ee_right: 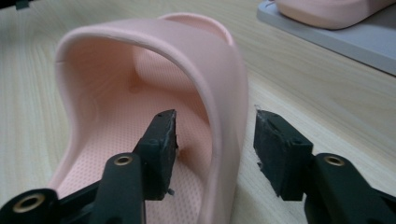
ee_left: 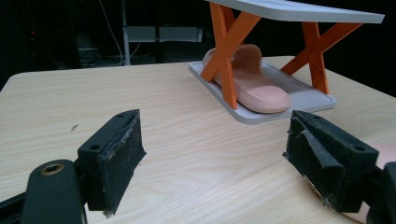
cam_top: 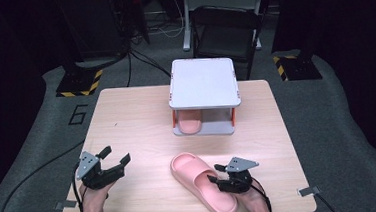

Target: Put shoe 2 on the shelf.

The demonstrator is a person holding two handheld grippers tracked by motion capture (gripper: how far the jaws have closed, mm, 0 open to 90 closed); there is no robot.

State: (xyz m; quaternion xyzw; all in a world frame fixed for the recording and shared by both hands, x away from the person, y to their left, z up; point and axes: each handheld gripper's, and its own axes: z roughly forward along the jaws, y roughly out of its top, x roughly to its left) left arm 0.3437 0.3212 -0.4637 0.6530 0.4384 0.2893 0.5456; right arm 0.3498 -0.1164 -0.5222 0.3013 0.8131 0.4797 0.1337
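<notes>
A pink slipper [cam_top: 201, 182] lies on the tabletop [cam_top: 138, 134] at its near edge, toe toward the person. The right tongs [cam_top: 215, 173] straddle the side wall of its strap, one jaw inside the slipper, the other outside; the jaws are half closed and not yet pressing the wall. Well apart to the left, the left tongs [cam_top: 115, 157] hover spread wide and empty. Farther back, a second slipper [cam_top: 191, 124] lies on the bottom shelf of a small rack [cam_top: 203, 82].

Lab: hazard-taped stands [cam_top: 79, 83]; trailing cables [cam_top: 140, 56]
</notes>
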